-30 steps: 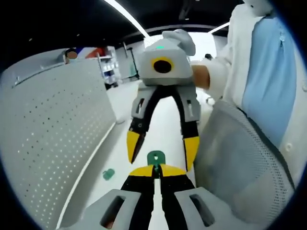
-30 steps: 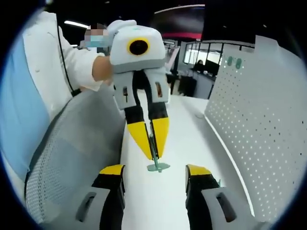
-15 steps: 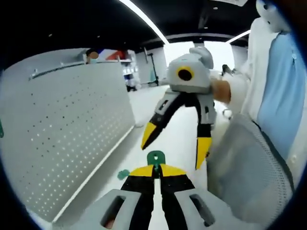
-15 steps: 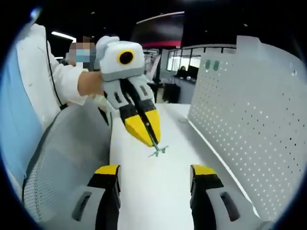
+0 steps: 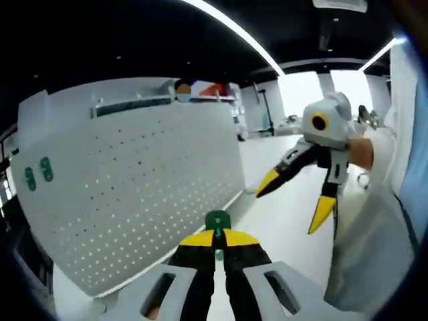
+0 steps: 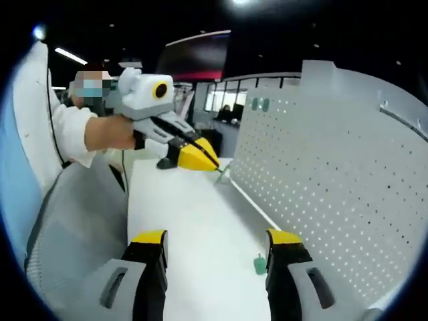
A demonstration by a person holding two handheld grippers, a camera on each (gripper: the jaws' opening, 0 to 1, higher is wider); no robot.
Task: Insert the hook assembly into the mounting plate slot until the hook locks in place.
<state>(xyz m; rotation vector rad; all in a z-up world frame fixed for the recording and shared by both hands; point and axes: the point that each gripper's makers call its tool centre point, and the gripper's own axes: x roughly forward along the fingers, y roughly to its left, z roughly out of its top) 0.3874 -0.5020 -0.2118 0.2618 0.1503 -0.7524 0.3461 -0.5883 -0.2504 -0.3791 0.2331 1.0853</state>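
My left gripper [image 5: 217, 236] is shut on a small green hook [image 5: 217, 220] that sticks up between its yellow fingertips. In front of it stands the white perforated mounting plate [image 5: 140, 187]. In the right gripper view the left gripper [image 6: 208, 160] holds the green hook [image 6: 223, 173] close to the plate's [image 6: 334, 167] lower edge. My right gripper [image 6: 216, 239] is open with nothing between its jaws, and it shows as open [image 5: 295, 199] on the right of the left gripper view. A loose green piece [image 6: 259, 265] lies on the table by the plate.
Two green hooks [image 5: 37, 175] sit high on the plate, also visible as two green hooks [image 6: 261, 104] in the right gripper view. The white table [image 6: 187, 221] runs along the plate's foot. A grey mesh chair back [image 6: 73, 227] and a person's white sleeve [image 6: 63, 130] stand on the other side.
The left gripper has carried the green hook away from the right gripper and up to the plate. The right gripper has stayed open and now stands farther off.
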